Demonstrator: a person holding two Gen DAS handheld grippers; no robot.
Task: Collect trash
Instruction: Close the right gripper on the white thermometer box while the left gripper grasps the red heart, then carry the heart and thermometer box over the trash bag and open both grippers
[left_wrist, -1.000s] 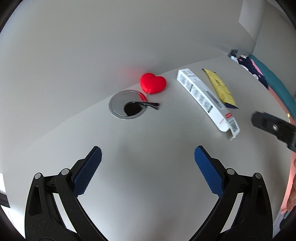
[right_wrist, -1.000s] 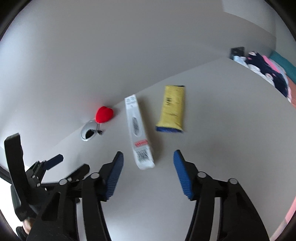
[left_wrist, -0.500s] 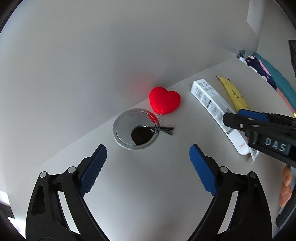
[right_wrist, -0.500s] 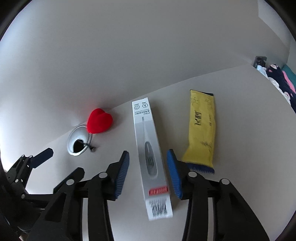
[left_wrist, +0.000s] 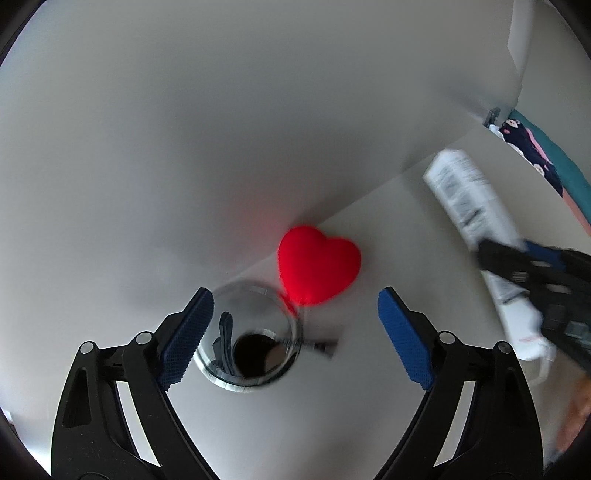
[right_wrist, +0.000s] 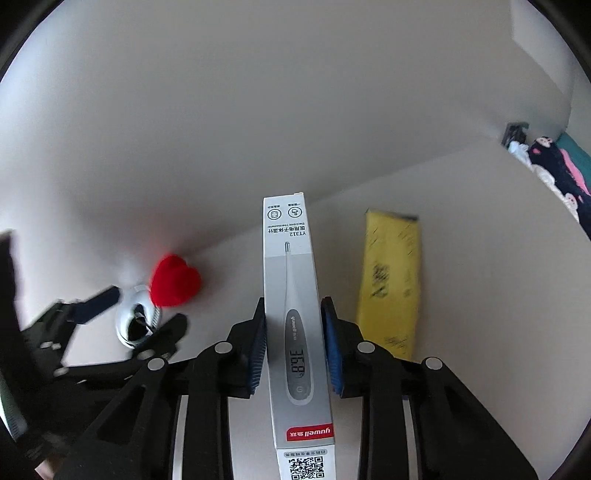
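Two grippers low over desk (right_wrist: 480, 258), right gripper (right_wrist: 293, 339) pinching thermometer box (right_wrist: 295, 314), left gripper (left_wrist: 295, 332) spread above grommet hole (left_wrist: 251, 350)

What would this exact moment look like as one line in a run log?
right gripper: shut on white thermometer box | left gripper: open above round metal desk hole | yellow packet: on desk

Counting from my end — I see one white thermometer box (right_wrist: 297, 321), one yellow packet (right_wrist: 391, 280), one red heart (left_wrist: 317, 271) and one round metal grommet (left_wrist: 247, 339) in the desk (left_wrist: 332, 424). Two grippers — left gripper (left_wrist: 295, 336), right gripper (right_wrist: 295, 350) — four blue pads (left_wrist: 186, 339) in all.
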